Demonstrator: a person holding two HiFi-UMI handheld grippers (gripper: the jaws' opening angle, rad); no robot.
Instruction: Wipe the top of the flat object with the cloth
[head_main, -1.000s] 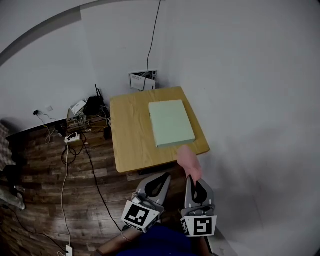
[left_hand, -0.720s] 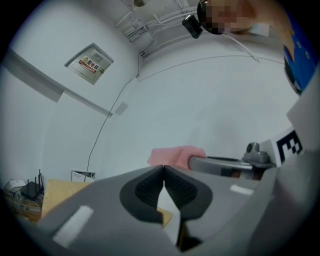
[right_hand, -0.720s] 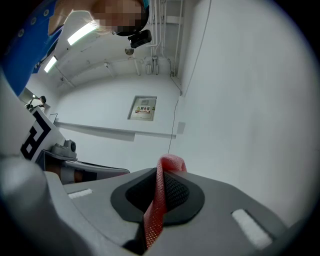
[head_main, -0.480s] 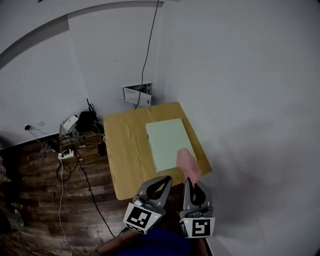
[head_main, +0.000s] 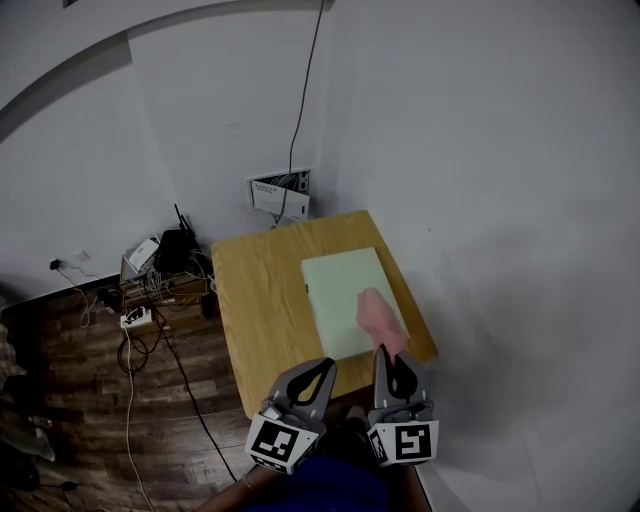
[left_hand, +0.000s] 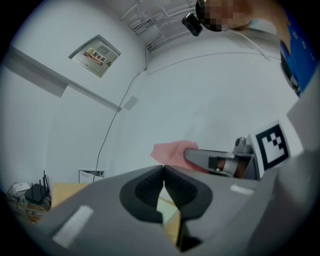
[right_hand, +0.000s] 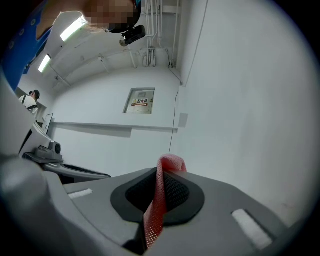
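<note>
right gripper (right_hand: 161, 173): jaws clamped on a strip of pink mesh cloth (right_hand: 156, 210), which runs up between the pads and loops over just past the tips.
left gripper (left_hand: 163, 168): jaws pressed together at the tips, nothing between them.
pair of grippers: side by side and close, low in the head view, each with its marker cube towards the person; both point away from the person, towards the table.
cloth from above: it sticks out beyond the right gripper's tips and overlaps the near right part of the flat object; whether it rests on that surface or hangs above it, i cannot tell from here.
flat object (head_main: 340, 290): pale green, rectangular, lying flat on the right half of the table, its long side running away from the person.
table (head_main: 255, 300): small, square, light wood, pushed into the corner of the room; its left half is bare wood.
walls (head_main: 500, 200): plain white, meeting behind the table.
wall box (head_main: 280, 192): open, with wiring inside, low on the wall just behind the table; a thin dark cable (head_main: 308, 90) climbs the wall from it.
floor (head_main: 80, 400): dark wood planks.
floor clutter: a black router (head_main: 173, 245) and a tangle of leads left of the table, with a white power strip (head_main: 135, 320) nearby.
person: blue clothing (head_main: 320, 490) shows at the bottom edge, behind the grippers.
</note>
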